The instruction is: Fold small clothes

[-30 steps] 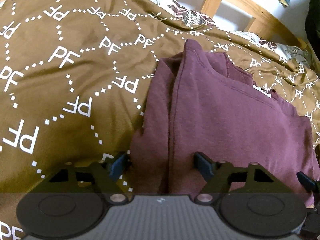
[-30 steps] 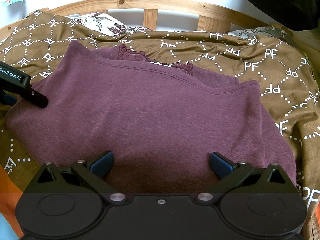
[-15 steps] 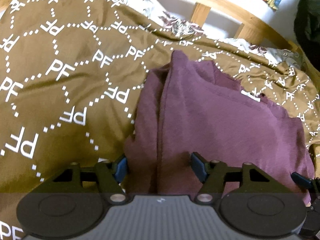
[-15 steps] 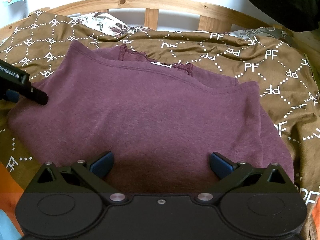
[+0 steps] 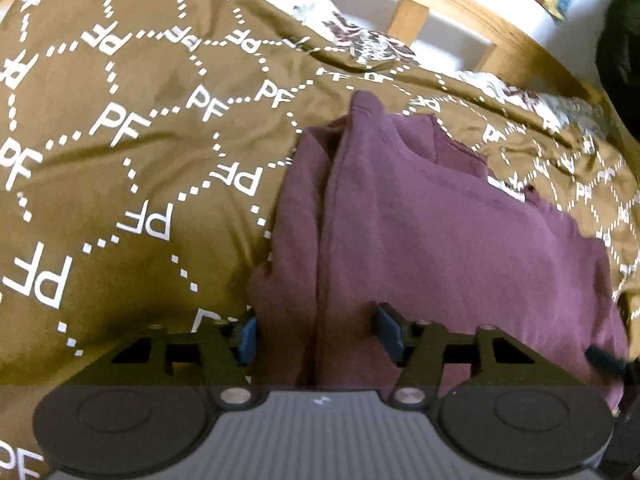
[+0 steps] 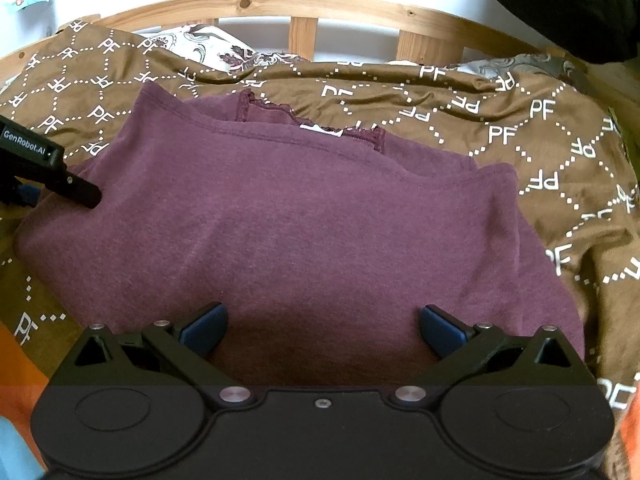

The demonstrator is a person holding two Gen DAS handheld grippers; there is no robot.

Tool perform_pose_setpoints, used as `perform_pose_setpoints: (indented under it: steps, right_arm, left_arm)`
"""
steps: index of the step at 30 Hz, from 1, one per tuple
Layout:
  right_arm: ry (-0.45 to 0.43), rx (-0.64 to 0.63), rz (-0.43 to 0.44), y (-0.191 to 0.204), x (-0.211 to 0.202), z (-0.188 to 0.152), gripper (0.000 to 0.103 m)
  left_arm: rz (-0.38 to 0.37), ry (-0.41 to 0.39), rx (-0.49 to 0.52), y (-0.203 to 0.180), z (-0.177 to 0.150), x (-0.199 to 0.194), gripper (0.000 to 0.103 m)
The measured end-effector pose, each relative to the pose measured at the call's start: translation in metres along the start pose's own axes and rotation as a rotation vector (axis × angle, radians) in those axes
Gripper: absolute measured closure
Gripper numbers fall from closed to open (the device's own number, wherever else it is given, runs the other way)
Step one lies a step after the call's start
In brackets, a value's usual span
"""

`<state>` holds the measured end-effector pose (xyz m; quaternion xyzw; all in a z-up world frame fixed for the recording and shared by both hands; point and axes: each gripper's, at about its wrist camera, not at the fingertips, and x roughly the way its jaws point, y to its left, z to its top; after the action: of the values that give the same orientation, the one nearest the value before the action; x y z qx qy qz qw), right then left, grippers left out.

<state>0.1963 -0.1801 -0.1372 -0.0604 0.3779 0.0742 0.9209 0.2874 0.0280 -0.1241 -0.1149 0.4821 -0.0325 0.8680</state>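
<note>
A maroon top lies folded on the brown PF-patterned bedspread; its lace neckline and white label show at the far edge. In the left wrist view the top shows its folded left edge. My left gripper is open, its jaws astride that near left edge of the cloth. It also shows in the right wrist view at the top's left side. My right gripper is open wide over the near edge of the top, holding nothing.
A wooden bed rail runs along the far side, with a patterned pillow under it. A dark bundle sits at the far right. An orange cloth lies near left.
My left gripper has narrowed a little and crept in around the top's left edge. My right gripper has barely moved.
</note>
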Motion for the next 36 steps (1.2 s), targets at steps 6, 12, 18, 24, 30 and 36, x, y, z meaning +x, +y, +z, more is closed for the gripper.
perform_pose_setpoints:
  steps: [6,12,18,24,30,36]
  right_arm:
    - [-0.009,-0.035,-0.029,0.003,-0.002,-0.001,0.001]
    - [-0.002,-0.030,-0.026,0.001,-0.005,0.001,0.001]
    - [-0.032,-0.052,-0.050,-0.005,-0.018,0.006,0.001]
    - [-0.045,0.103,-0.055,-0.046,-0.031,0.010,0.001]
    - [-0.131,0.276,-0.112,-0.104,-0.057,0.011,0.001]
    - [-0.150,0.504,-0.116,-0.169,-0.073,0.000,0.001]
  left_arm:
    - [0.027,0.000,0.011,-0.004,-0.001,0.000,0.062]
    - [0.005,-0.008,-0.057,-0.002,0.002,-0.008,0.090]
    - [-0.029,-0.077,-0.013,-0.027,0.010,-0.035,0.092]
    - [-0.061,-0.127,0.079,-0.080,0.023,-0.065,0.093]
    - [-0.067,-0.146,0.241,-0.172,0.030,-0.083,0.093]
    - [-0.045,-0.122,0.426,-0.264,0.000,-0.066,0.093]
